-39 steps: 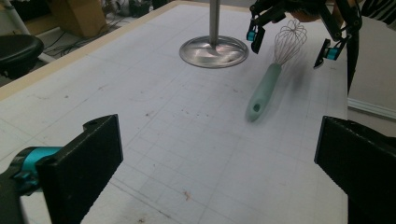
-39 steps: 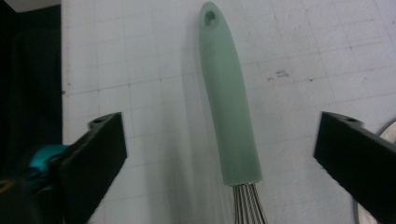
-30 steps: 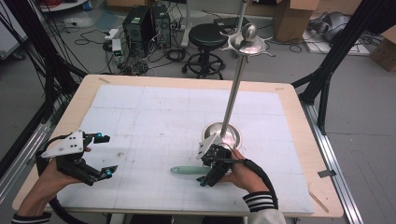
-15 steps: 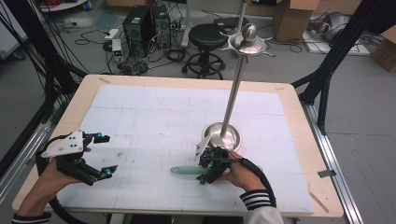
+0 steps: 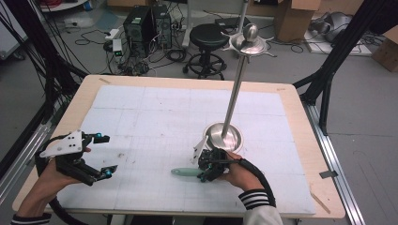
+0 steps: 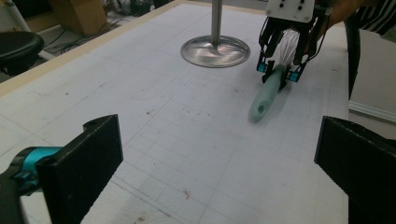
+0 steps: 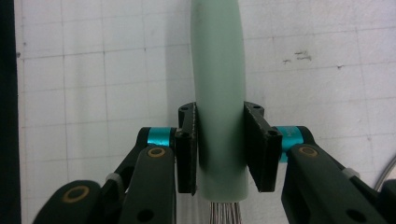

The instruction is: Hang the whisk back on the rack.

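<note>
Step in hand: grasp. Right gripper [image 7: 219, 149], jaws just closed, clamps the whisk [image 7: 218, 93] handle near the tabletop's [image 5: 155, 112] front edge, whisk lying flat. Left gripper [image 5: 104, 154] hangs released, front-left. Next: a level lift, likely toward the stand [image 5: 225, 136] behind. Beyond: stool [image 5: 209, 40], computers [image 5: 145, 23], cables.

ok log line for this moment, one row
right tongs: just closed on pale green whisk handle | whisk: flat on white grid mat | left tongs: open, empty | steel stand: beside whisk
</note>
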The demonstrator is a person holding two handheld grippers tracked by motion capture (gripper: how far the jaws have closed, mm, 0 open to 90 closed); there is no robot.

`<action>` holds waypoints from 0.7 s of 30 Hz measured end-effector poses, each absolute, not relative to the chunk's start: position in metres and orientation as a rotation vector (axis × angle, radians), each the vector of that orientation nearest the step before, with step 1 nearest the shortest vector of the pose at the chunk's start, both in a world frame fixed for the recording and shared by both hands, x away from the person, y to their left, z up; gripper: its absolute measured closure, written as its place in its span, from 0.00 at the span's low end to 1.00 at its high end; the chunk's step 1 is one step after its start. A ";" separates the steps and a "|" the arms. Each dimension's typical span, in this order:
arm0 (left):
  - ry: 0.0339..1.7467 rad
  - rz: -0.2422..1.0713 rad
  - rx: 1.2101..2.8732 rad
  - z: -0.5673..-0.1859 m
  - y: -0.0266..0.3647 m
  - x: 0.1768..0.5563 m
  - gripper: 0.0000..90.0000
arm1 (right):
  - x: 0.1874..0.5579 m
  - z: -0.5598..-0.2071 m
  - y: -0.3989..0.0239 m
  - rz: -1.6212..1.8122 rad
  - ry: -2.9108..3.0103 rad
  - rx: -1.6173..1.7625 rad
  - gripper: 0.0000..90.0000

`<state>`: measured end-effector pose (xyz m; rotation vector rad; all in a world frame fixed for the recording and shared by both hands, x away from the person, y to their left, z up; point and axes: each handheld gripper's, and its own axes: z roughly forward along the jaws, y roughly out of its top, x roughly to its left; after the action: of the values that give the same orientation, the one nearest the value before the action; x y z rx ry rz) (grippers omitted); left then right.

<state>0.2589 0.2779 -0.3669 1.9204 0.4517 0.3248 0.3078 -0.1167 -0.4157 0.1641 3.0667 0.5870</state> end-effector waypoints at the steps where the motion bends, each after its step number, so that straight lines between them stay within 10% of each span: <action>1: 0.452 0.325 1.920 -0.367 0.278 0.259 0.02 | 0.307 -0.415 -0.117 0.577 3.066 0.175 0.76; 21: 0.452 0.321 1.920 -0.367 0.278 0.258 0.02 | 0.299 -0.384 -0.145 0.845 3.004 0.074 0.77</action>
<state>0.2585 0.2777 -0.3669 1.9195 0.4524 0.3214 0.2990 -0.1448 -0.3837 0.0742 3.0043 0.8453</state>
